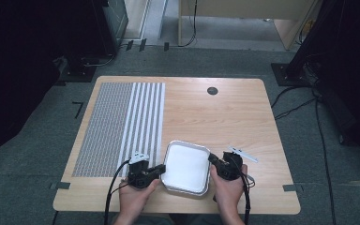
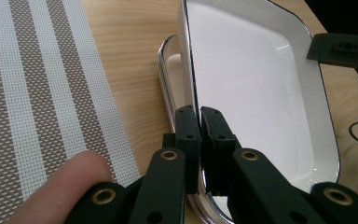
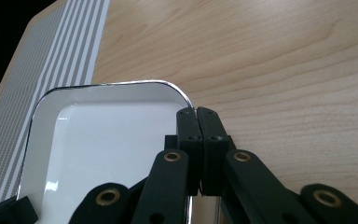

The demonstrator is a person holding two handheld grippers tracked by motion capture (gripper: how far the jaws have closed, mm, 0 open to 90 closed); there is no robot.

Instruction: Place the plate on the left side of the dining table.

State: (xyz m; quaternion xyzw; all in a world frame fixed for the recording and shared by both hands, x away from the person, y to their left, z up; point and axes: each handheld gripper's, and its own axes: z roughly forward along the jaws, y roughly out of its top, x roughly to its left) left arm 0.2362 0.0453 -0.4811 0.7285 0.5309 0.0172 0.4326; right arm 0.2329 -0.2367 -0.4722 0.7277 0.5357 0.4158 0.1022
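Along the table's (image 1: 243, 122) left edge a woven striped placemat (image 1: 117, 129) is laid flat, reaching from near the far edge down toward the near edge. Just right of its near end, the left tool (image 1: 158, 170) is seen clamped on the left rim of a white tray (image 1: 187, 166); in the left gripper view its jaws are pinched nearly together with the thin rim (image 2: 189, 93) caught between the pads. The tray sits near the middle of the table's near edge, and in that same view it appears to be stacked in a second, silvery tray (image 2: 165, 79) whose rim shows beneath it, the upper one seemingly tilted up slightly on that side. On the tray's right rim the right tool (image 1: 213, 160) is likewise closed tight, the rim (image 3: 186, 100) being gripped at the corner in the right gripper view. The step in hand is judged to be a two-sided grasp, ready for lifting. An even, level raise by both hands would be called for next, so that the tray is neither twisted nor slipped from the thin rims. A small dark round grommet (image 1: 212, 91) lies near the far edge, well apart. If the tray is to be carried left, only the flat placemat would be crossed; nothing upright stands in the way.
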